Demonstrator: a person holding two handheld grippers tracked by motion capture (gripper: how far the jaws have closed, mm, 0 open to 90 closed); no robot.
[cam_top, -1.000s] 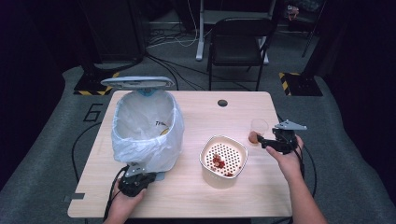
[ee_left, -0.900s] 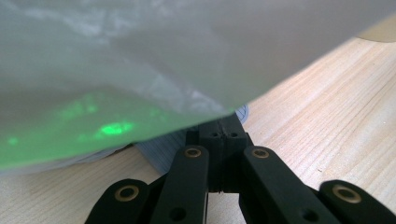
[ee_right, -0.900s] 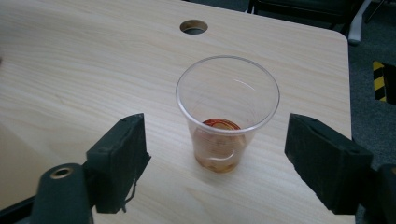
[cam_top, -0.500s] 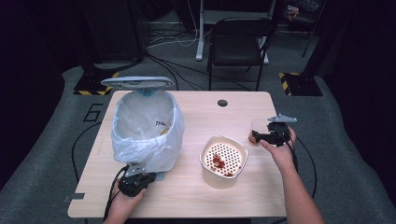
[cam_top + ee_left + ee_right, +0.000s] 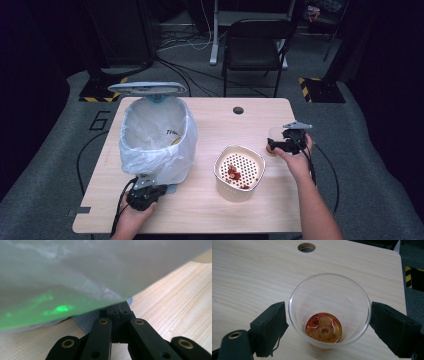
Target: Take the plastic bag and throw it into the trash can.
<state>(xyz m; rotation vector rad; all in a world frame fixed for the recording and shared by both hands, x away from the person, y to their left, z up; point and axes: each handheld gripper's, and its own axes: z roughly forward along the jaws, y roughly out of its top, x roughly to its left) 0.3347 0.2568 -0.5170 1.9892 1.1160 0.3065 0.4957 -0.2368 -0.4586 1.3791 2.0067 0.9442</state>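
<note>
A clear plastic cup (image 5: 329, 297) stands on the wooden table with red-brown liquid and round slices (image 5: 323, 328) at its bottom. My right gripper (image 5: 329, 325) is open around it; its jaws have just been opening, and each pad sits a sliver off the cup wall. From above, the right gripper (image 5: 275, 145) and the cup (image 5: 275, 134) are at the table's right. My left gripper (image 5: 117, 312) is shut, its tips against the grey ribbed foot (image 5: 87, 322) of the bin, under the bag. In the high view the left gripper (image 5: 144, 187) is at the bin's near side.
A pedal bin (image 5: 155, 135) lined with a white plastic bag stands at the left, its lid (image 5: 147, 88) up. A cream strainer bowl (image 5: 240, 172) with red bits (image 5: 234, 172) sits left of the cup. A cable hole (image 5: 238, 110) is farther back; a chair (image 5: 255, 45) stands beyond.
My right hand has moved left, bringing its jaws around the cup on the table. The left hand has kept still at the bin's foot.
</note>
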